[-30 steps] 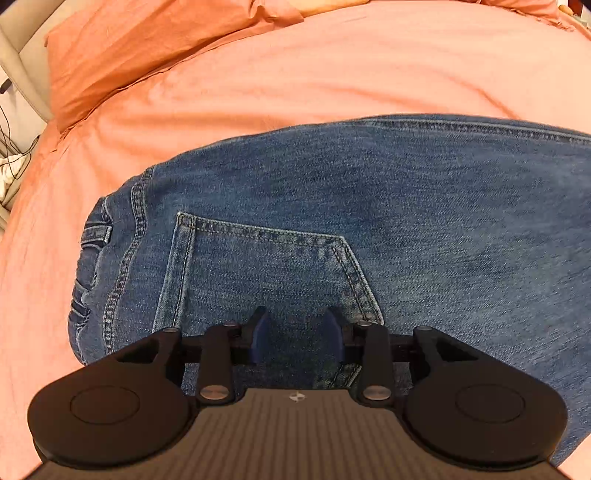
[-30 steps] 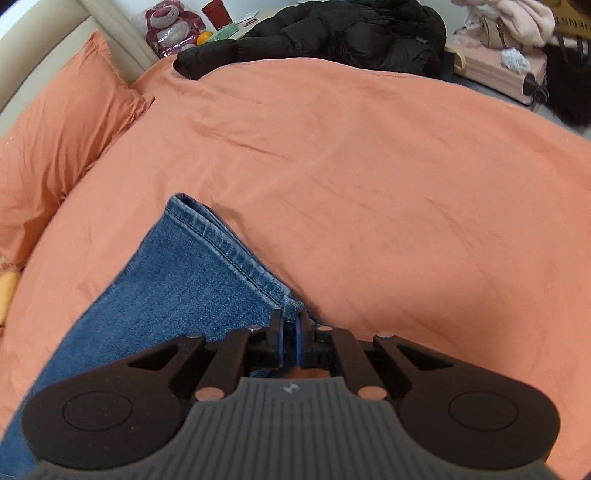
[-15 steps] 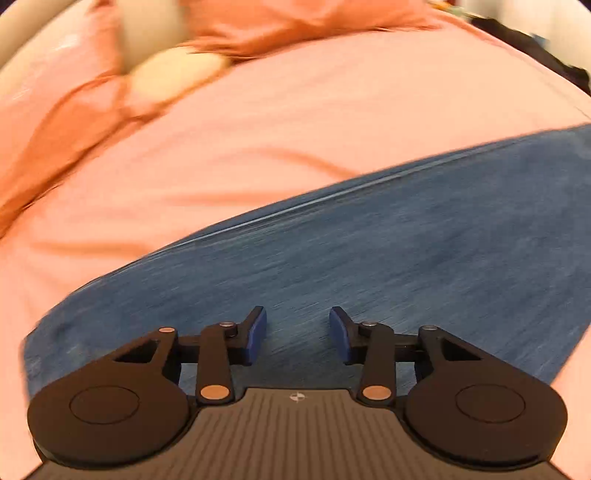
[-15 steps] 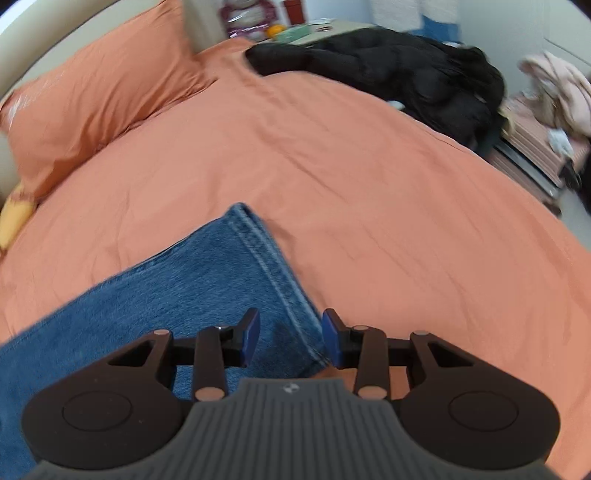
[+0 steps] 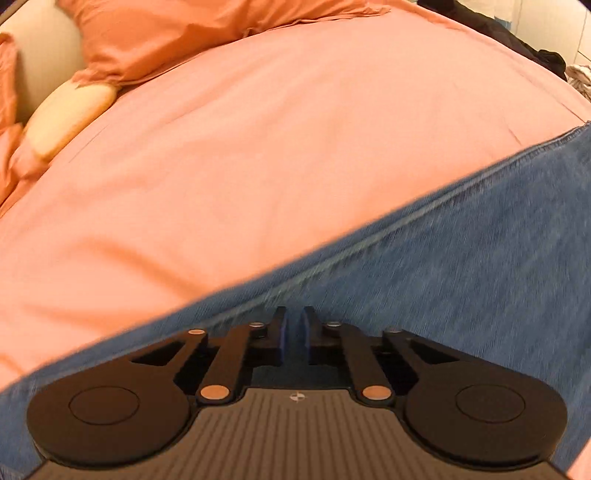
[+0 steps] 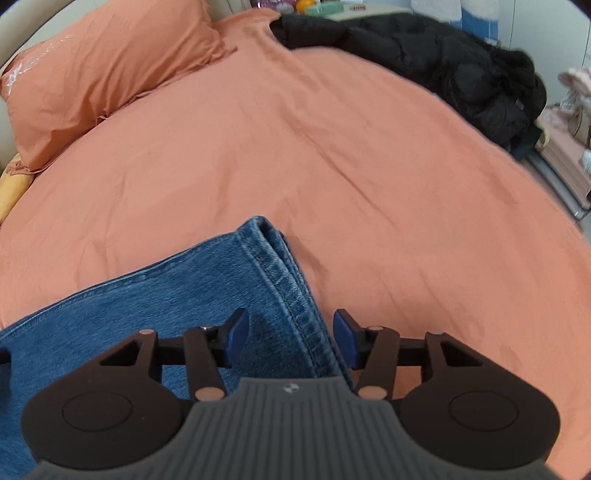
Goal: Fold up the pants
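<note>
Blue jeans [image 5: 461, 266] lie flat on an orange bedsheet [image 5: 258, 129]. In the left wrist view my left gripper [image 5: 293, 332] sits low over the denim near the leg's long side seam, its blue pads almost together with a narrow gap; whether cloth is pinched between them is unclear. In the right wrist view the jeans' leg [image 6: 184, 295] ends in a stitched hem [image 6: 291, 280]. My right gripper [image 6: 291, 338] is open wide, its pads on either side of the hem, holding nothing.
An orange pillow [image 6: 103, 74] lies at the head of the bed, with a yellow pillow [image 5: 70, 114] beside it. A black jacket [image 6: 443, 62] lies on the far right of the bed. A nightstand [image 6: 332, 7] and shelves [image 6: 569, 147] with clutter stand beyond.
My left gripper swung from the back pocket area to the leg's side seam and closed its jaws. My right gripper let go of the hem and opened wide.
</note>
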Motion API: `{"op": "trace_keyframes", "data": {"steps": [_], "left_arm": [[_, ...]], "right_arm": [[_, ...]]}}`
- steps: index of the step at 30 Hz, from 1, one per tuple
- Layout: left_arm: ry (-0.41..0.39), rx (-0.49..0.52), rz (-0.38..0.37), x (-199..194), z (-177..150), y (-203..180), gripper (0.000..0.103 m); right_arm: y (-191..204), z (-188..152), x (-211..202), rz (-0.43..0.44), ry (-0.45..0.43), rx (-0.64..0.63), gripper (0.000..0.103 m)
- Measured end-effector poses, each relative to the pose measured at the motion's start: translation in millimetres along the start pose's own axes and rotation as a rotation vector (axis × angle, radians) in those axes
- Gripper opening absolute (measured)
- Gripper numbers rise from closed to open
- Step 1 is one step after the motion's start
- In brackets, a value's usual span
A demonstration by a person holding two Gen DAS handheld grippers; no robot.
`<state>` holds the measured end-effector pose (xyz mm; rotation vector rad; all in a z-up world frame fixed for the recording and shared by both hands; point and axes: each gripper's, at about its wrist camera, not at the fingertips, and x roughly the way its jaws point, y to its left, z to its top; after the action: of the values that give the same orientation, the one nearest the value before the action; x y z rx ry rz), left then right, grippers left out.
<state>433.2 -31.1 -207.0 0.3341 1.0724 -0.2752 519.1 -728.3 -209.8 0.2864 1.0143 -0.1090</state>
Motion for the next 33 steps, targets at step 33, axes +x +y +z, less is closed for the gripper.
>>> {"op": "trace_keyframes", "data": {"steps": [33], "left_arm": [[-0.034,0.219,-0.249,8,42,-109,0.009]], "right_arm": [[-58,1,25,0.257,0.254,0.027,0.01]]}}
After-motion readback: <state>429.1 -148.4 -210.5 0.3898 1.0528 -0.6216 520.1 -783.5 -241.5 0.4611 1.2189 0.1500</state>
